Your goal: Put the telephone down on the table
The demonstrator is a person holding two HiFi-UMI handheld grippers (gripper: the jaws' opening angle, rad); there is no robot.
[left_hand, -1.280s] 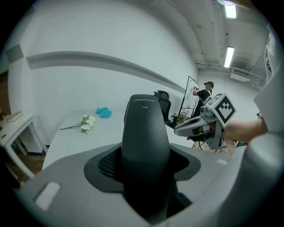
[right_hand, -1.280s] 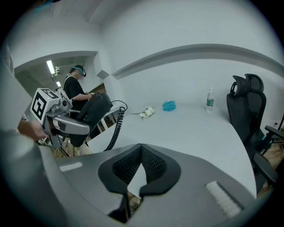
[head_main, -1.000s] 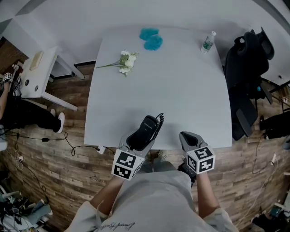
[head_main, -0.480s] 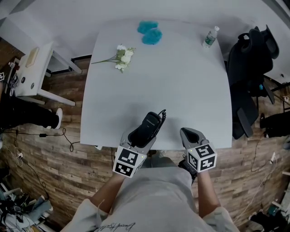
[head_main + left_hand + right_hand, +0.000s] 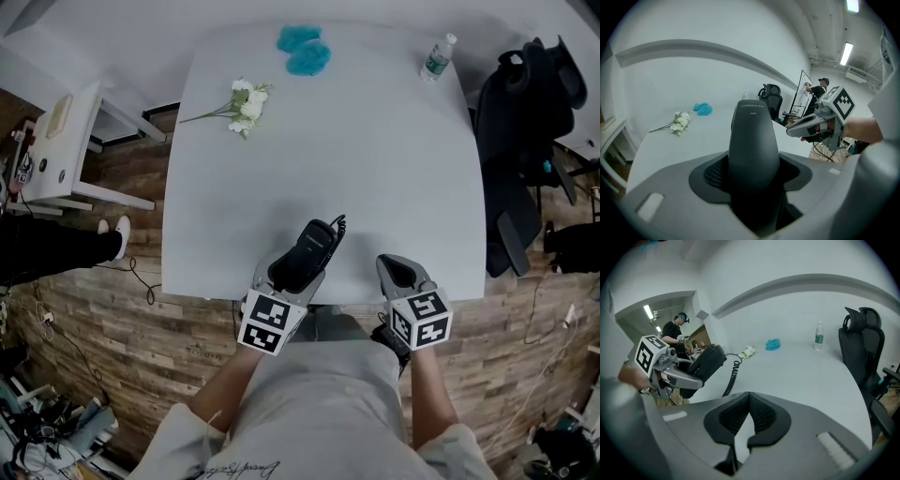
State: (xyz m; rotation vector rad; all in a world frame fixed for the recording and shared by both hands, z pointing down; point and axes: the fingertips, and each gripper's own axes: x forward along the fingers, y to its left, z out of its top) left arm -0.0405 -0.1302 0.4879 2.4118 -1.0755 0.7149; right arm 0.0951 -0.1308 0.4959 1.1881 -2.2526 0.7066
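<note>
A black telephone handset (image 5: 311, 249) with a coiled cord sits between the jaws of my left gripper (image 5: 291, 274), which is shut on it above the near edge of the white table (image 5: 375, 169). In the left gripper view the handset (image 5: 753, 140) stands up between the pads, hiding the gap of my left gripper (image 5: 752, 176). My right gripper (image 5: 397, 272) hangs beside it to the right, shut with nothing in it; its pads meet at the tips (image 5: 749, 401). From the right gripper view the handset (image 5: 705, 363) and its cord (image 5: 732, 373) hang over the table.
White flowers (image 5: 242, 101), a blue fluffy thing (image 5: 305, 52) and a water bottle (image 5: 438, 58) lie at the table's far side. A black office chair (image 5: 525, 122) stands right of the table, a small white side table (image 5: 56, 141) left. A person (image 5: 816, 93) stands in the background.
Both grippers have moved forward and a little down, further over the table's near edge. The handset has stayed in the left gripper's hold.
</note>
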